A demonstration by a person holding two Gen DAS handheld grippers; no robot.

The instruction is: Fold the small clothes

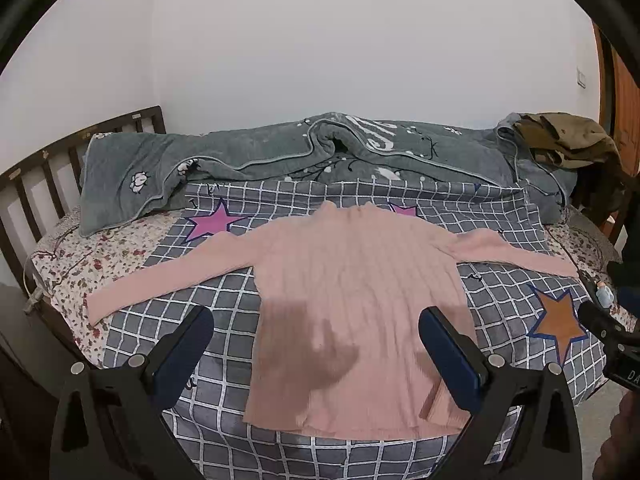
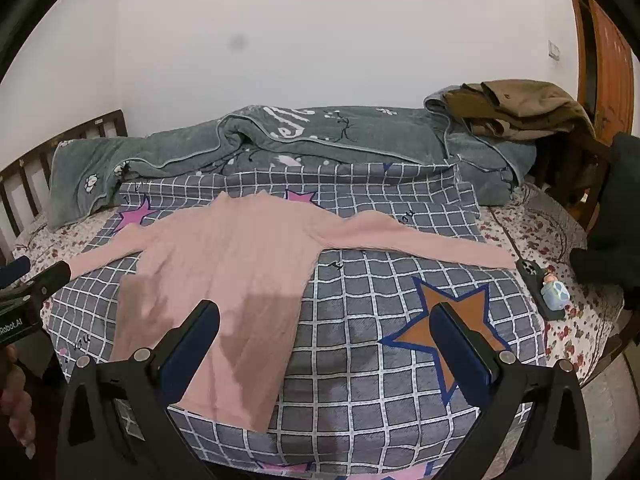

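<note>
A pink ribbed long-sleeved top [image 1: 352,292] lies flat on the grey checked sheet [image 1: 192,320], collar away from me, both sleeves spread out sideways. It also shows in the right wrist view [image 2: 224,280]. My left gripper [image 1: 316,320] is open and empty, hovering above the top's lower hem. My right gripper [image 2: 324,320] is open and empty, above the top's lower right corner and the orange star print [image 2: 452,320]. The right gripper also shows at the right edge of the left wrist view [image 1: 604,328], and the left gripper at the left edge of the right wrist view [image 2: 36,284].
A rumpled grey blanket [image 1: 280,160] lies along the far side of the bed by the white wall. Brown clothes [image 1: 568,140] are piled at the back right. A small blue figure on a dark phone [image 2: 554,292] lies on the floral sheet at right. A wooden headboard [image 1: 48,176] stands at left.
</note>
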